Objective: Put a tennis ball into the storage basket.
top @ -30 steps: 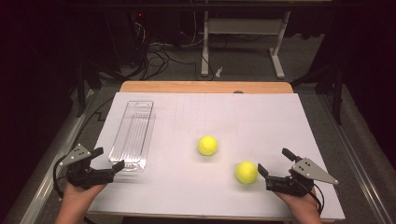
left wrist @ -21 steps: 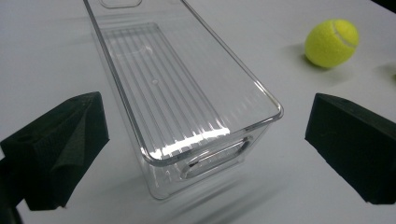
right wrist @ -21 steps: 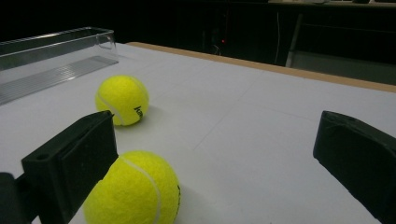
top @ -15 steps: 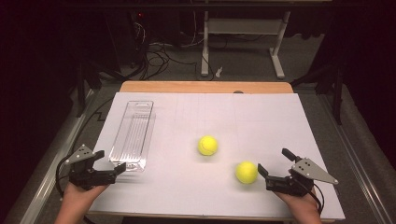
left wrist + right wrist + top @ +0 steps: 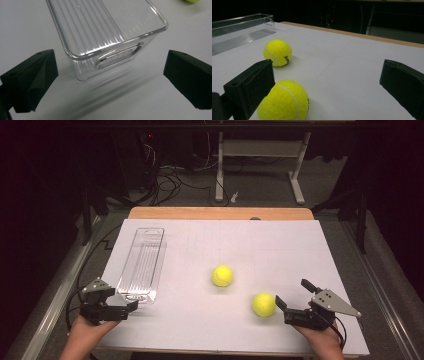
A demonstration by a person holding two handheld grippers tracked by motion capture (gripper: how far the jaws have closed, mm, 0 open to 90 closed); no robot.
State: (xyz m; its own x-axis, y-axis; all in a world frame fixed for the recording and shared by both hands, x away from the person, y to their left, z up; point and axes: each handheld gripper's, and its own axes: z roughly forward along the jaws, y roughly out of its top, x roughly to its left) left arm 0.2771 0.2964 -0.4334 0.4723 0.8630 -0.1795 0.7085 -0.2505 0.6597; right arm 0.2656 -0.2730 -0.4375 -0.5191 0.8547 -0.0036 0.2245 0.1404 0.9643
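A clear plastic tray (image 5: 142, 265) lies lengthwise on the left of the white table. Its near end with a handle slot (image 5: 117, 53) sits just ahead of my left gripper (image 5: 110, 60), which is open, jaws wide on either side of that end without touching it. In the high view the left gripper (image 5: 125, 302) is at the tray's near end. Two yellow tennis balls rest on the table: one in the middle (image 5: 222, 275), one nearer the front (image 5: 263, 304). My right gripper (image 5: 292, 292) is open just right of the nearer ball (image 5: 284, 101), which lies by its left jaw; the farther ball (image 5: 277, 52) lies beyond.
The white sheet (image 5: 280, 245) covers the table up to a wooden strip (image 5: 220, 213) at the far edge. Cables and a table frame (image 5: 260, 155) stand on the dark floor beyond. The tray (image 5: 239, 27) lies at the far left in the right gripper view.
My left gripper has shifted slightly right, toward the tray's near end. The right gripper and both balls have stayed put.
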